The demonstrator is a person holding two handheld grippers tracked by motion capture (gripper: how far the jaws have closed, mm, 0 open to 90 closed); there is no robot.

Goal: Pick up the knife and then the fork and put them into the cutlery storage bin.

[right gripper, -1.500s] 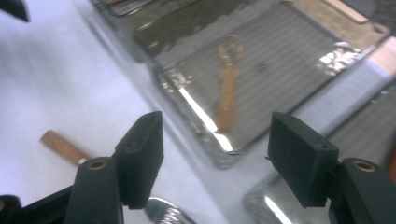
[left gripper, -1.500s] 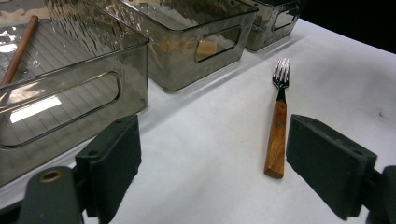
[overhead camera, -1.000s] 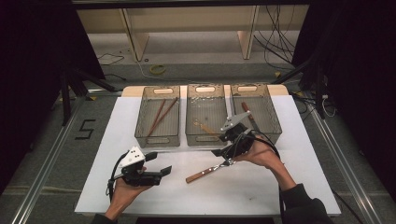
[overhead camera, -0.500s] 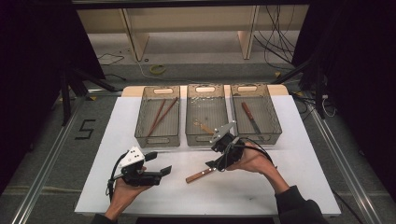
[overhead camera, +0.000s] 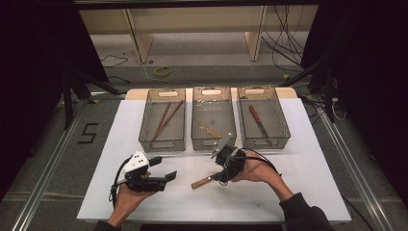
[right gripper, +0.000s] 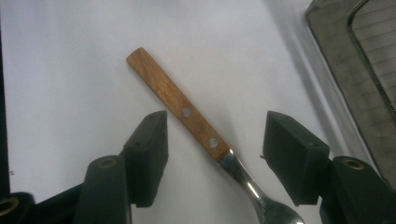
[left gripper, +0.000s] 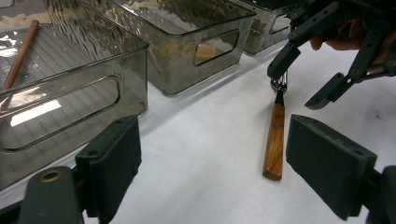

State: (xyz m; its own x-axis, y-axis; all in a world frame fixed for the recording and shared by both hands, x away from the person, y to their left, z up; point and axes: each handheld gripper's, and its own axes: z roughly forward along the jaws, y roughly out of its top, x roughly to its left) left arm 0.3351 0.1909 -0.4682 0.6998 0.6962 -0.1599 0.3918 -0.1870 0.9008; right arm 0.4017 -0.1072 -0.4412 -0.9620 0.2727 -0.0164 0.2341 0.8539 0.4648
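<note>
Fork (right gripper: 196,122) flat on counter (overhead camera: 298,178): light, stiff, slick steel neck. Grab wooden handle. Right claw (right gripper: 212,154) straddling it, closing, pads clear. Left claw (left gripper: 224,163) open, empty.

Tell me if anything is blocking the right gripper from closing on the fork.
Nothing visible is. The right gripper straddles the fork near where the wooden handle meets the metal, jaws open on either side and just been closing, with bare white table around it.

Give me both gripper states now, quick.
Left gripper: open, holding nothing.
Right gripper: open, jaws just been closing, straddling the wooden-handled fork without gripping it.
</note>
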